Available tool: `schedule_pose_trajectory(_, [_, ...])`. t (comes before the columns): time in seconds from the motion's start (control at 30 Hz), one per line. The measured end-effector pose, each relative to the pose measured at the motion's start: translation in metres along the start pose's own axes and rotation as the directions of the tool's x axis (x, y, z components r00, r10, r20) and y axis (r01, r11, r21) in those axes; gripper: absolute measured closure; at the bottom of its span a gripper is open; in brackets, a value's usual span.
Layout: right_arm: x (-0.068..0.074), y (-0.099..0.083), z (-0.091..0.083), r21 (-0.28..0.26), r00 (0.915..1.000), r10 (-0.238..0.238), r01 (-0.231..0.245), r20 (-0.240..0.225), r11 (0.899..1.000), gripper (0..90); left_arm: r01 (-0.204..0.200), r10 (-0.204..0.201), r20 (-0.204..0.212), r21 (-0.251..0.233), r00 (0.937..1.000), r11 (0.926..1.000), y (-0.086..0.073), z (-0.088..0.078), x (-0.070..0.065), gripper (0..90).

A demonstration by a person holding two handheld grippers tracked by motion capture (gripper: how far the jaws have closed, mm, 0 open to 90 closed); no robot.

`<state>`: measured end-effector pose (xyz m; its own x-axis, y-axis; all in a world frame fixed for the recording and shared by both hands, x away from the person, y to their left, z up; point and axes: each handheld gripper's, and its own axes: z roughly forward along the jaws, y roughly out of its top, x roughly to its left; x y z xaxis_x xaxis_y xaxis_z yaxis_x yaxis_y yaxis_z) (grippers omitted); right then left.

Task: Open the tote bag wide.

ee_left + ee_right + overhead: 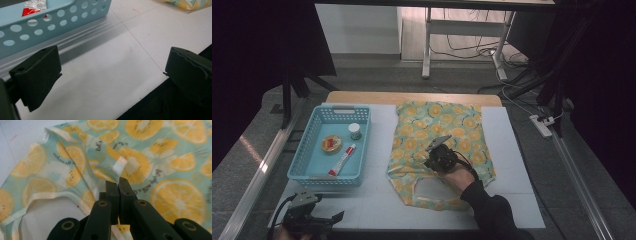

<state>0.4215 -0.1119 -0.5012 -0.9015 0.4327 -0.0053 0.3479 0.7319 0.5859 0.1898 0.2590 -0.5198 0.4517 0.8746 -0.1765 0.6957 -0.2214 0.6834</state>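
Note:
A pale green shirt (pixel 447 125) printed with orange and lemon slices lies flat on the white table cover (pixel 377 200). My right gripper (pixel 432 161) rests on its lower left part, held by a hand in a black sleeve. In the right gripper view the jaws of my right gripper (pixel 118 183) are shut on a folded, white-trimmed edge of the shirt (pixel 162 157), lifted into a small peak. My left gripper (pixel 334 218) sits at the table's front left corner. Its jaws (pixel 112 72) stand wide open above bare cover, nothing between them.
A light blue perforated basket (pixel 307 150) stands left of the shirt. It holds a red-and-white tube (pixel 342 160), a small white jar (pixel 355 131) and a round tin (pixel 331 144). The basket wall (pixel 62 22) is just ahead of my left gripper.

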Motion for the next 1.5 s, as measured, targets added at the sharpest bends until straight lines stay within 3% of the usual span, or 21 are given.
schedule_pose_trajectory(0.2, [-0.002, -0.003, 0.004, -0.014, 0.998, 0.021, -0.022, -0.059, 1.0, 73.4, 0.001, -0.001, -0.002, 0.0, 1.0, 1.0, 0.0, 0.0, 0.0, 0.9])
schedule_pose_trajectory(0.37, [0.003, -0.001, 0.011, -0.006, 0.996, 0.012, -0.013, -0.088, 1.0, 55.3, 0.002, -0.002, -0.002, 0.001, 1.0, 1.0, 0.0, 0.0, 0.0, 0.9])
schedule_pose_trajectory(0.47, [0.008, -0.001, 0.02, 0.004, 0.9964, -0.017, 0.017, -0.083, 1.0, 44.5, 0.002, -0.002, -0.003, 0.001, 1.0, 1.0, 0.0, 0.0, 0.0, 0.9])
schedule_pose_trajectory(0.6, [0.012, 0.001, 0.026, -0.003, 0.9964, -0.076, 0.076, -0.038, 0.997, 38.2, 0.002, -0.002, -0.002, 0.001, 1.0, 1.0, 0.0, 0.0, 0.0, 0.9])
schedule_pose_trajectory(0.73, [0.008, 0.001, 0.027, -0.009, 0.9952, -0.094, 0.094, -0.028, 0.996, 48.7, 0.003, -0.003, -0.003, 0.001, 1.0, 1.0, 0.0, 0.0, 0.0, 1.0])
schedule_pose_trajectory(0.93, [0.007, 0.0, 0.024, -0.006, 0.9925, -0.116, 0.116, -0.038, 0.993, 83.4, 0.002, -0.002, -0.004, 0.004, 1.0, 1.0, 0.0, 0.001, 0.0, 1.0])
schedule_pose_trajectory(1.0, [0.01, 0.0, 0.024, 0.003, 0.9915, -0.124, 0.124, -0.039, 0.992, 88.6, 0.001, -0.001, -0.005, 0.004, 1.0, 1.0, 0.0, 0.001, 0.0, 1.0])
schedule_pose_trajectory(1.2, [0.004, 0.001, 0.022, 0.009, 0.9954, -0.052, 0.053, -0.081, 0.999, 89.6, 0.004, -0.004, -0.003, 0.002, 1.0, 1.0, 0.0, 0.001, 0.0, 1.0])
schedule_pose_trajectory(1.5, [-0.005, 0.012, 0.002, -0.054, 0.994, -0.022, 0.017, -0.107, 0.998, 89.6, 0.005, -0.005, -0.003, 0.002, 1.0, 1.0, 0.0, 0.0, 0.0, 1.0])
